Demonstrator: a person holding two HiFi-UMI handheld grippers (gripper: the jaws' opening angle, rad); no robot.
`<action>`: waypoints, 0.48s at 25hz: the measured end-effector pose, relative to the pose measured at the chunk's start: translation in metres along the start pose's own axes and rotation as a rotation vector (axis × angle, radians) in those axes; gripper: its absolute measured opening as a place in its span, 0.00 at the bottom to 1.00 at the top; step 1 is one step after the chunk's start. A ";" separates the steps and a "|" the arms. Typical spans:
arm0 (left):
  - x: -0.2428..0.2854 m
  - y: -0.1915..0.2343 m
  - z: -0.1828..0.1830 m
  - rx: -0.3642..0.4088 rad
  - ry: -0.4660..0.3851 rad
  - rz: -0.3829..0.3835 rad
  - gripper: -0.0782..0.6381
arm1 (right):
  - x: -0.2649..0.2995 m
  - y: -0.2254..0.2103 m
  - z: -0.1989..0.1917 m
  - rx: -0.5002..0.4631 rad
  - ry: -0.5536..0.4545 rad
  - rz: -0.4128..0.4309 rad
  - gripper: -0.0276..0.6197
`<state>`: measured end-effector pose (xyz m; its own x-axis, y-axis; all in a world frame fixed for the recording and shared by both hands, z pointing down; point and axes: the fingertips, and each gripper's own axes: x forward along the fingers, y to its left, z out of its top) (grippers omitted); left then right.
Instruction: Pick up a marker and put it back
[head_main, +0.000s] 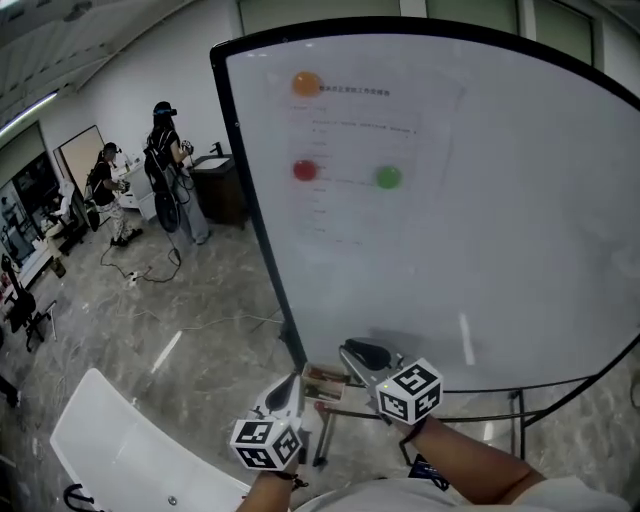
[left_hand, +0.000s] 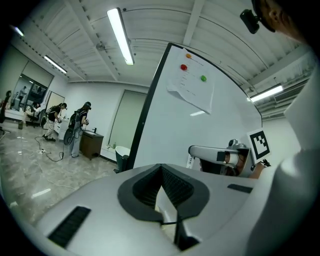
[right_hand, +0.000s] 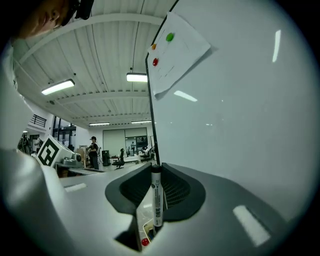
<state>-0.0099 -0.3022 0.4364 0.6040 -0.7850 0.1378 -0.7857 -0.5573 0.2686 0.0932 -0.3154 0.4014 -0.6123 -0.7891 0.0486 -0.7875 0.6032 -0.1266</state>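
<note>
Right gripper (right_hand: 155, 174) is clamped on a marker (right_hand: 156, 197). The marker has a white barrel with print and a black end at the jaw tips, and it lies lengthwise along the jaws with a pad on each side. So the marker is off its rest, held in the right gripper close in front of the whiteboard (head_main: 480, 200), down near the board's lower edge. In the head view the right gripper (head_main: 365, 357) sits low centre, with its marker cube just behind it and the forearm coming in from bottom right; the marker itself can't be made out there. Left gripper (left_hand: 161, 170) is clenched with its tips meeting and nothing between them. In the head view the left gripper (head_main: 288, 392) is just left of the right one, apart from it, pointing toward the board's bottom corner. A small box (head_main: 325, 383) sits between the two grippers at the board's tray; its contents are too small to tell. Through the gap under the held marker, the right gripper view shows a red dot and some print, unclear what. A paper sheet (head_main: 370, 150) is pinned high on the board by an orange magnet (head_main: 306, 83), a red magnet (head_main: 304, 170) and a green magnet (head_main: 388, 177). The same sheet shows upper centre in the right gripper view. People (head_main: 165, 165) stand well back on the left beside a dark cabinet (head_main: 222, 190), with cables on the tiled floor (head_main: 170, 310).
</note>
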 end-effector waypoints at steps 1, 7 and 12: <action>0.001 -0.003 0.002 0.003 -0.003 -0.005 0.11 | -0.003 0.001 0.003 0.001 -0.006 -0.003 0.13; 0.001 -0.011 0.009 0.044 -0.011 -0.009 0.11 | -0.012 0.006 0.013 -0.009 -0.025 -0.016 0.13; 0.001 -0.013 0.011 0.038 -0.020 -0.027 0.11 | -0.012 0.009 0.018 0.014 -0.036 -0.008 0.13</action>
<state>-0.0009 -0.2984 0.4221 0.6228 -0.7743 0.1119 -0.7737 -0.5883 0.2352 0.0947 -0.3031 0.3817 -0.6025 -0.7980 0.0142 -0.7913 0.5950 -0.1406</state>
